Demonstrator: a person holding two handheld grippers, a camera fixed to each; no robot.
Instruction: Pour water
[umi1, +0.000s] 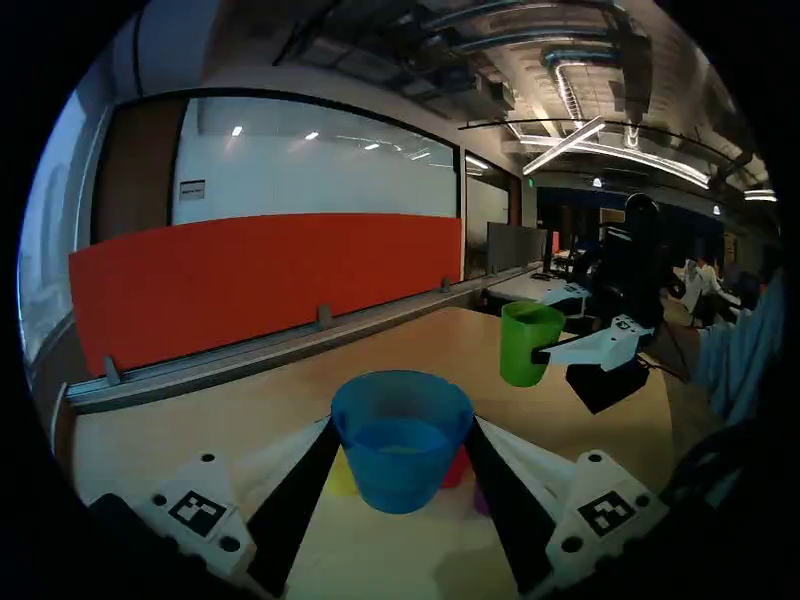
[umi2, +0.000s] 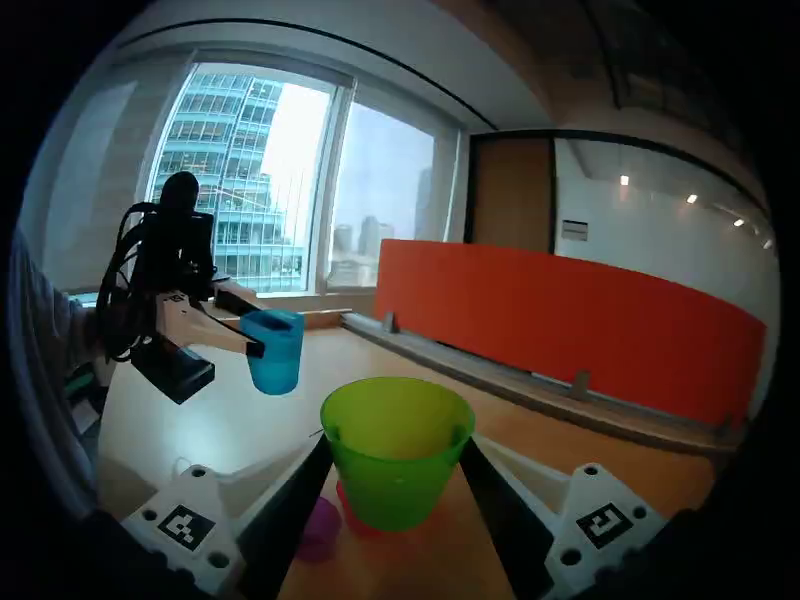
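Left gripper (umi1: 402, 432) clamped on translucent blue plastic tapered cup (umi1: 402, 470), upright over wooden tabletop (umi1: 450, 345); liquid level visible inside. Right gripper (umi2: 396, 447) clamped on translucent green plastic tapered cup (umi2: 398, 485), upright. Two cups total. Two square black-white markers (umi1: 195, 510) per gripper. Wall sign (umi1: 192, 190) too small to read.

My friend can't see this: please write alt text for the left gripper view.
The left gripper holds a blue cup upright over a wooden table. Farther off, the right gripper holds a green cup, with an orange partition behind.
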